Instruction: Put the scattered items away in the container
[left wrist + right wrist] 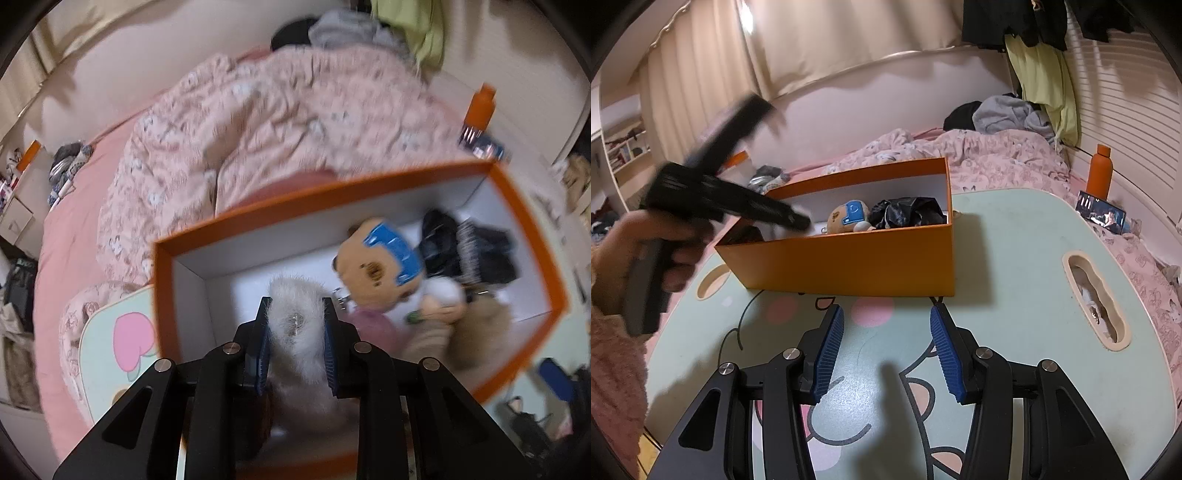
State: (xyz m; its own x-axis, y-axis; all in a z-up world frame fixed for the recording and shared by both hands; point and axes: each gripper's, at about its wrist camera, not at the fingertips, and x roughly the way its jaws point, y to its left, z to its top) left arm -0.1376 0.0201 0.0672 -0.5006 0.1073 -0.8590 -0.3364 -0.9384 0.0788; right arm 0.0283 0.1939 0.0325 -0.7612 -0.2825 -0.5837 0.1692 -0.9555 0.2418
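Note:
My left gripper [295,306] is shut on a white furry item [293,314] and holds it over the open orange box [332,192]. Inside the box lie a tan plush doll with a blue cap [380,258], a black crumpled item [465,243], a pink item [373,325] and a beige furry item [461,332]. In the right wrist view the box [849,262] stands on the mint table [1015,258], with the left gripper [798,221] reaching into its left end. My right gripper [886,336] is open and empty, low over the table in front of the box.
The small mint table has cut-out handles [1097,302] and sits on a bed with a pink floral quilt [258,122]. An orange bottle [1100,173] and a phone [1102,218] stand at the far right. Clothes [1008,110] lie piled by the wall.

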